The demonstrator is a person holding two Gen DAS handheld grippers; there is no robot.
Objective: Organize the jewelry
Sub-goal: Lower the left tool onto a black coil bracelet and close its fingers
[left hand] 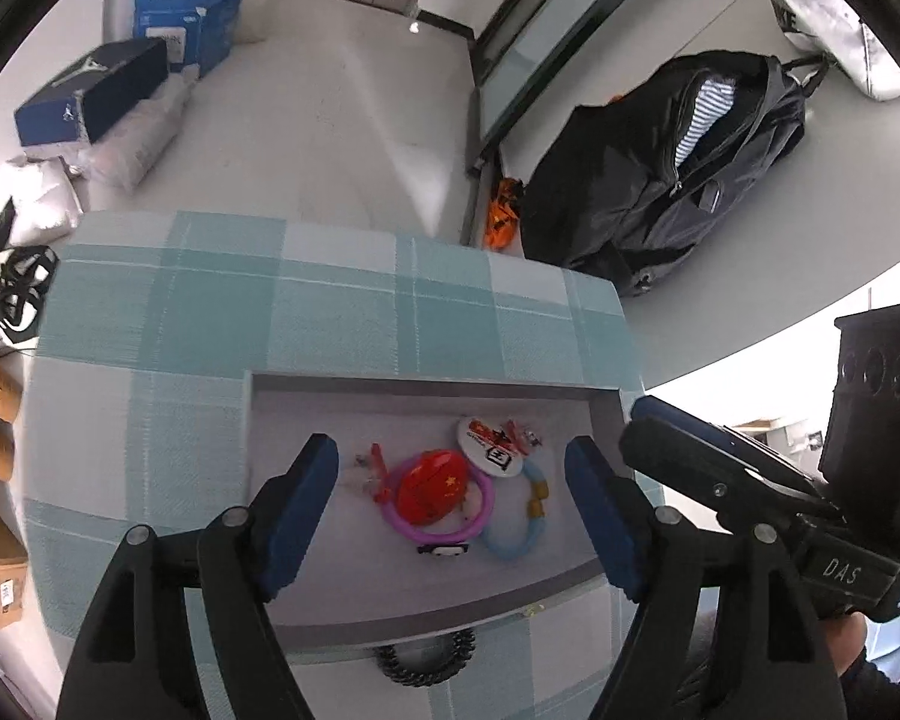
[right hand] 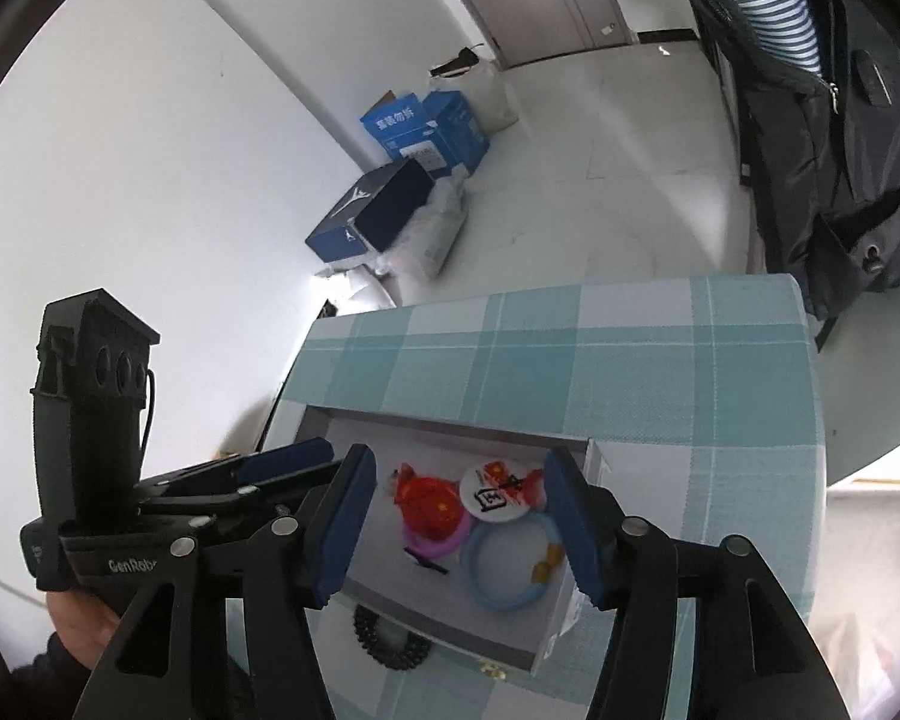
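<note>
Both the left tongs (left hand: 453,510) and right tongs (right hand: 456,525) stood wide and empty over the box (left hand: 426,396) at lower centre, where trinkets lay gathered, the black coil bracelet (left hand: 424,663) outside.

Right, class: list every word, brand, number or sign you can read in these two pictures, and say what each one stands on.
"DAS": black body of the right gripper, seen from the left wrist.
"GenRob", cut off: black body of the left gripper, seen from the right wrist.
White Chinese characters on the tall blue cardboard box: too blurred to read.
Printing on the round white badge in the grey tray: unreadable.
White logo, no words: dark blue shoebox.
</note>
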